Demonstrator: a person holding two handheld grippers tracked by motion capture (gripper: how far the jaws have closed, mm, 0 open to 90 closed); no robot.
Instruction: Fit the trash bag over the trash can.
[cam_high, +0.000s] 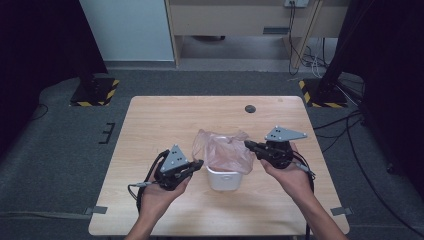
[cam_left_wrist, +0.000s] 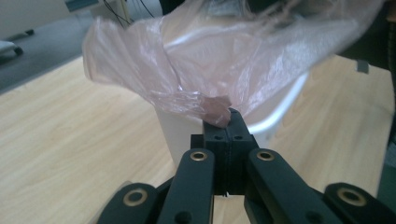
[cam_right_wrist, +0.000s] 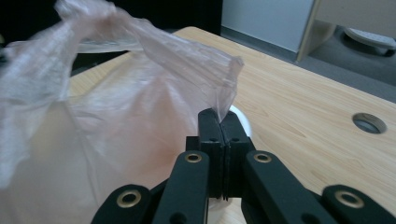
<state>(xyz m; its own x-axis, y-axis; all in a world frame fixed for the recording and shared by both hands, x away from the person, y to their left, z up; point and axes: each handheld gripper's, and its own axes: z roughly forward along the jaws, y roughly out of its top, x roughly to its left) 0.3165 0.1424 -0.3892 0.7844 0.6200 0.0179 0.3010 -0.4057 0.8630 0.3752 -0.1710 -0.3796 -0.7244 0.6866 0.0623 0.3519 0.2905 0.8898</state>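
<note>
Both forearms come in from the near table edge, hands palm-up cradling the tools. Left gripper (cam_high: 198, 163) angled inward to the right, jaws clamped on the pink plastic bag (cam_high: 221, 150) edge at the bin's left. Right gripper (cam_high: 249, 145) points left, pinching the bag's right edge. Bag sits in the white bin (cam_high: 224, 179), mid-table, near side. Farther back, cable hole (cam_high: 250, 108) in the wooden table (cam_high: 160, 120).

A dark round hole (cam_high: 250, 108) sits in the wooden table (cam_high: 160, 125) toward twelve o'clock; yellow-black striped stand bases (cam_high: 94, 92) flank its far corners.
</note>
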